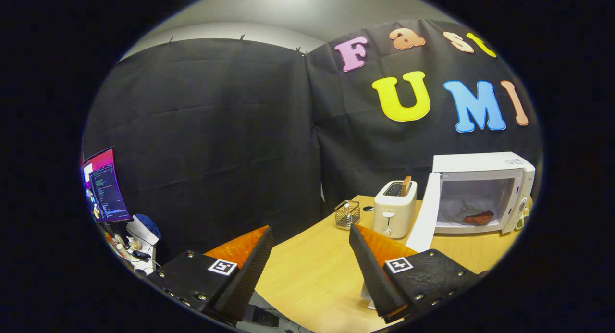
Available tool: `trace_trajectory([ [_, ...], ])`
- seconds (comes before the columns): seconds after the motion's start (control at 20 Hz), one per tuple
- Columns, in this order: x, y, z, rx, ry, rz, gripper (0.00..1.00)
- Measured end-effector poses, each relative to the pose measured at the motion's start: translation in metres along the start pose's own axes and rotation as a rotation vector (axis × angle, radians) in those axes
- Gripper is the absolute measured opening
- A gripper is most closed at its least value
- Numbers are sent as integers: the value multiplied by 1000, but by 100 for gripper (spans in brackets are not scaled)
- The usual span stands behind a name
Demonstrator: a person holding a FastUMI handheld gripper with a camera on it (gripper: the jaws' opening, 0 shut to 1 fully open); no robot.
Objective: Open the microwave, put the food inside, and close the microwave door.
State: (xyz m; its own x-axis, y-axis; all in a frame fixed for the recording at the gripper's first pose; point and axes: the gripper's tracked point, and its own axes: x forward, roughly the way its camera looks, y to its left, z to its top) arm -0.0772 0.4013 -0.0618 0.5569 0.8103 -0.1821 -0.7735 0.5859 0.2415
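Observation:
A white microwave (480,166) stands at the far right of the wooden table (312,270), well beyond my fingers. Its door (424,213) hangs wide open, swung out to the left. A reddish-brown piece of food (478,218) lies inside the cavity on the white floor. My gripper (310,234) is open, with nothing between its fingers, held back over the table's near left corner. The right finger (372,256) points toward the door's lower edge but stays apart from it.
A cream toaster (394,208) with a slice sticking up stands just left of the microwave door. A small wire basket (347,214) sits left of the toaster. Off the table's left side are a lit monitor (104,186) and a cluttered desk.

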Motion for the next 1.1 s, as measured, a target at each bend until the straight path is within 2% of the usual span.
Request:
trace_trajectory([
  [0.05, 2, 0, -7, -1, 15, 2, 91],
  [0.2, 10, -10, -32, 15, 63, -8, 91],
  [0.25, 8, -15, -38, 27, 81, -19, 78],
  [0.35, 13, -25, -55, 56, 120, -32, 76],
  [0.4, 12, -40, -57, 59, 120, -84, 76],
  [0.45, 12, -54, -56, 71, 115, -119, 50],
  [0.5, 8, -53, -61, 110, 128, -114, 25],
  [0.55, 12, -56, -72, 126, 142, -112, 19],
  [0.6, 5, -58, -69, 115, 143, -113, 20],
  [0.65, 2, -71, -73, 77, 138, -175, 20],
  [0.75, -9, -83, -66, 60, 132, -179, 1],
  [1.1, -36, -125, -68, 55, 136, -246, 1],
])
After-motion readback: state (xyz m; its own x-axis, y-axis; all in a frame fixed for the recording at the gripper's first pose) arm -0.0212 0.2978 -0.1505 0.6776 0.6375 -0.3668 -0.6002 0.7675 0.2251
